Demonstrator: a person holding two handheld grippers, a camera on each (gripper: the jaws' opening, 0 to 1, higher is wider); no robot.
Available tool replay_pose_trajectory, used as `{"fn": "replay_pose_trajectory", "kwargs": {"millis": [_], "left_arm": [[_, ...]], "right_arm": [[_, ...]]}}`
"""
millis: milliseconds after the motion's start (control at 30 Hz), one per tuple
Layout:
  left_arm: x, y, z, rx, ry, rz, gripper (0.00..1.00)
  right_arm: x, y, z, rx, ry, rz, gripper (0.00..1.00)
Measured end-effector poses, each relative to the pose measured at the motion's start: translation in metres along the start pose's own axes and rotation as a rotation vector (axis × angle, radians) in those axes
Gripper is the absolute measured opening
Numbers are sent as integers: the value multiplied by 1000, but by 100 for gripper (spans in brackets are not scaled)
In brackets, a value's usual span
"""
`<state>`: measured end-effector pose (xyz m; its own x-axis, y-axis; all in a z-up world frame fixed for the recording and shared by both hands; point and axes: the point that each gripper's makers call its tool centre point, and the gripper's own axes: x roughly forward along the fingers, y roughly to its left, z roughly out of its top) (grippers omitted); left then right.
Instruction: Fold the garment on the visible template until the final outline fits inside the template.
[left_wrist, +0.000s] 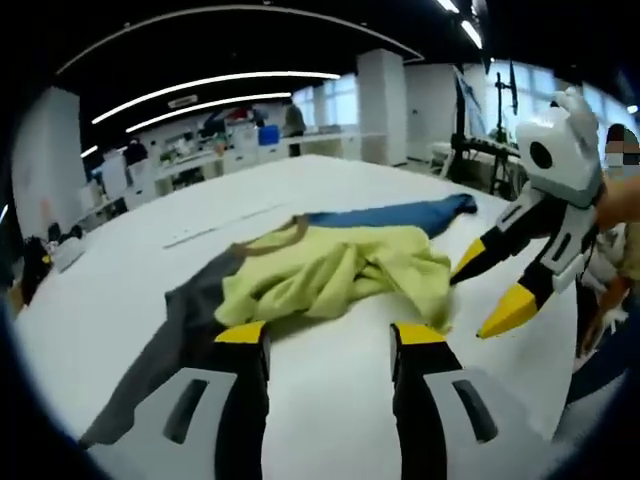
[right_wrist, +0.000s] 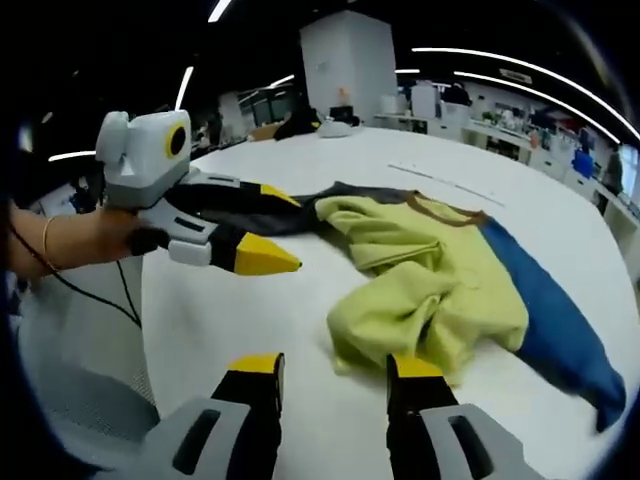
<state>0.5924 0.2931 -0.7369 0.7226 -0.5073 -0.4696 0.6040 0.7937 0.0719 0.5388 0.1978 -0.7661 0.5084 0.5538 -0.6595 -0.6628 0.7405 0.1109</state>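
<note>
crumpling is the risk: both claws, left claw (left_wrist: 330, 335) and right claw (right_wrist: 333, 368), hang apart and empty near the bunched shirt (left_wrist: 335, 268), so grabbing several layers would drag it across the bench (left_wrist: 330, 400).

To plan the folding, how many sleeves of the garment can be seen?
2: a grey sleeve beside the left gripper, and a blue sleeve on the garment's opposite side.

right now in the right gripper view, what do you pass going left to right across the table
person's hand → left gripper → yellow-green body of the garment → blue sleeve
</note>
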Motion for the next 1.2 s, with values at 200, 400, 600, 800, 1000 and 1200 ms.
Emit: {"fn": "replay_pose_trajectory", "kwargs": {"millis": [200,400,600,800,1000,1200], "left_arm": [[20,2,-5,-6,19,33,36],[38,-5,-12,44,65,34,31],[51,-5,-15,44,81,58,29],[59,-2,-13,17,86,91,25],[64,5,-13,8,90,131,19],[68,12,-14,6,92,163,14]], "right_arm": [[9,4,-4,-16,16,-23,33],[16,-1,-3,-33,13,-69,28],[22,-5,-1,-35,7,-86,22],[23,-9,-2,-54,16,-103,19],[28,-10,-5,-85,33,-109,18],[31,-11,-1,-104,31,-120,15]]}}
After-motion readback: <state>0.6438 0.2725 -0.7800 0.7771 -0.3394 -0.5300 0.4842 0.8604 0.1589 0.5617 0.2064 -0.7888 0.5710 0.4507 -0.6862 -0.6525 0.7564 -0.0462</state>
